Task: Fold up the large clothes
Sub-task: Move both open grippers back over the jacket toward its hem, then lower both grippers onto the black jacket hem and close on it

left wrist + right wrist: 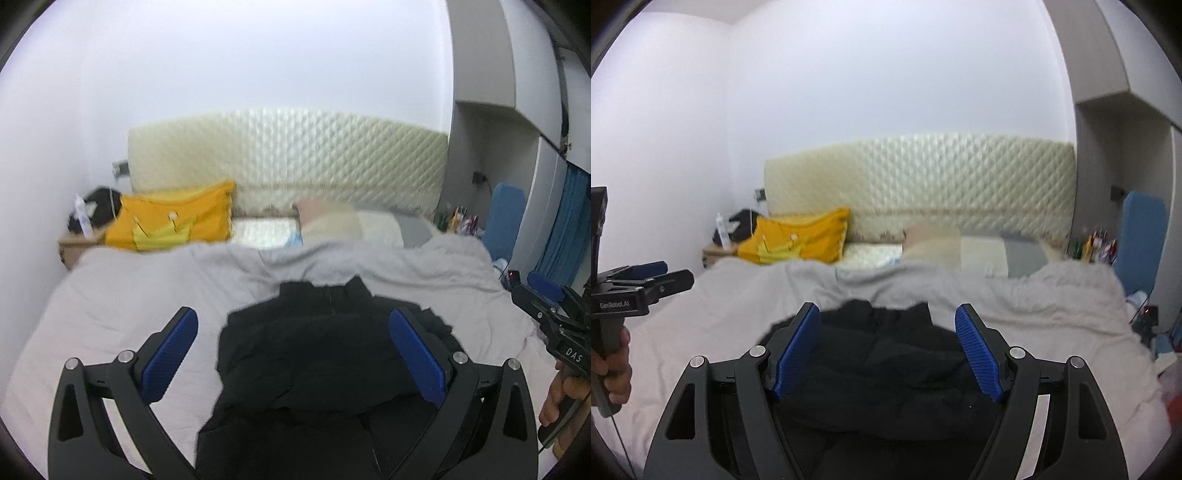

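A black garment (314, 354) lies in a heap on the grey bedspread (122, 295), its collar and zip toward the headboard. My left gripper (291, 354) hangs above it, open, with nothing touching its blue pads (170, 354). In the right wrist view the same black garment (882, 365) lies below my right gripper (886, 350), which is open with empty jaws. The right gripper (554, 314) also shows at the right edge of the left wrist view, held by a hand. At the left edge of the right wrist view the left gripper (653, 280) appears.
A yellow pillow (173, 221) and pale pillows (332, 221) lie against the quilted cream headboard (295, 158). At the left stands a bedside table (77, 240) with a bottle and a dark object. At the right are a blue board (506, 214), a wardrobe and small clutter.
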`<state>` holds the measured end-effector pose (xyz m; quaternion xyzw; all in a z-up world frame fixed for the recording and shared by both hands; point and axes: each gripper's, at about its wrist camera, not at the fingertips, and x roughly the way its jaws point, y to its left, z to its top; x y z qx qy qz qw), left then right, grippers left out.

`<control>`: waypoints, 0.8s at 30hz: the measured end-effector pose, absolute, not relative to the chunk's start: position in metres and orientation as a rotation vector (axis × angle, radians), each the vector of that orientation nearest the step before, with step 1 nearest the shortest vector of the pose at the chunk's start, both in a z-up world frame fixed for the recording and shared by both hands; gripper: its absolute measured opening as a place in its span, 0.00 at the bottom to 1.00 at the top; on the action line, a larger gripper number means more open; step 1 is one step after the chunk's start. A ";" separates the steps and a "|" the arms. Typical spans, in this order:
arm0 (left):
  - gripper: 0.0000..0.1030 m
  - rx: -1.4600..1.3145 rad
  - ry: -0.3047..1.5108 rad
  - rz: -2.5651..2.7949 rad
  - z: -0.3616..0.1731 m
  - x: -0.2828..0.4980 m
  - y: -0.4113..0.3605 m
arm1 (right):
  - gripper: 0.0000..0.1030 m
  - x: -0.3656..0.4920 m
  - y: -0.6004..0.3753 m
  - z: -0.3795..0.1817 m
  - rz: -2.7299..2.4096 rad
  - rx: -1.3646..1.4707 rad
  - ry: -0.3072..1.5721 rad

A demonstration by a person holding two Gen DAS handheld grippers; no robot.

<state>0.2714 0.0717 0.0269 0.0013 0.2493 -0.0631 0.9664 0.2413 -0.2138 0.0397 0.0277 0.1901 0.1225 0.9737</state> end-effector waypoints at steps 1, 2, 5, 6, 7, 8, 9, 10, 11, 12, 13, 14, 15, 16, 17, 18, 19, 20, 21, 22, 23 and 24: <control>1.00 -0.002 0.489 -0.128 0.039 0.259 0.074 | 0.73 0.228 -0.213 0.052 0.248 0.057 0.366; 1.00 -0.010 0.478 -0.129 0.051 0.245 0.078 | 0.73 0.217 -0.213 0.061 0.246 0.058 0.353; 1.00 -0.032 0.459 -0.146 0.072 0.215 0.088 | 0.73 0.187 -0.212 0.084 0.223 0.072 0.350; 1.00 -0.037 0.459 -0.149 0.075 0.210 0.090 | 0.73 0.177 -0.212 0.090 0.218 0.075 0.355; 1.00 -0.048 0.460 -0.157 0.079 0.199 0.094 | 0.73 0.169 -0.211 0.093 0.213 0.075 0.360; 1.00 -0.058 0.466 -0.167 0.082 0.189 0.098 | 0.73 0.161 -0.210 0.095 0.194 0.070 0.377; 1.00 -0.064 0.472 -0.172 0.082 0.180 0.099 | 0.73 0.155 -0.210 0.096 0.172 0.069 0.403; 1.00 -0.070 0.478 -0.179 0.082 0.171 0.102 | 0.73 0.149 -0.212 0.094 0.177 0.085 0.420; 1.00 -0.071 0.482 -0.181 0.082 0.164 0.103 | 0.73 0.145 -0.213 0.092 0.188 0.101 0.426; 1.00 -0.068 0.489 -0.186 0.080 0.154 0.104 | 0.73 0.139 -0.215 0.089 0.181 0.112 0.434; 1.00 -0.063 0.494 -0.188 0.078 0.148 0.105 | 0.73 0.135 -0.217 0.087 0.171 0.117 0.441; 1.00 -0.054 0.501 -0.185 0.074 0.140 0.106 | 0.73 0.129 -0.218 0.082 0.168 0.126 0.448; 1.00 -0.051 0.504 -0.185 0.070 0.133 0.107 | 0.73 0.124 -0.220 0.077 0.168 0.138 0.459; 1.00 -0.049 0.514 -0.186 0.066 0.128 0.109 | 0.73 0.118 -0.222 0.070 0.164 0.151 0.473; 1.00 -0.049 0.528 -0.187 0.059 0.123 0.112 | 0.73 0.113 -0.224 0.065 0.163 0.161 0.484; 1.00 -0.049 0.538 -0.186 0.056 0.119 0.114 | 0.73 0.108 -0.225 0.058 0.165 0.170 0.495; 1.00 -0.052 0.556 -0.184 0.048 0.116 0.118 | 0.73 0.102 -0.226 0.051 0.164 0.175 0.506; 1.00 -0.059 0.572 -0.182 0.040 0.113 0.122 | 0.73 0.098 -0.227 0.045 0.162 0.176 0.515; 1.00 -0.064 0.582 -0.181 0.035 0.111 0.124 | 0.73 0.094 -0.229 0.036 0.159 0.181 0.529; 1.00 -0.076 0.601 -0.181 0.026 0.110 0.129 | 0.73 0.092 -0.232 0.028 0.160 0.191 0.544; 1.00 -0.088 0.625 -0.179 0.014 0.111 0.134 | 0.73 0.090 -0.234 0.020 0.169 0.209 0.556; 1.00 -0.094 0.639 -0.175 0.009 0.109 0.135 | 0.73 0.089 -0.238 0.010 0.181 0.237 0.573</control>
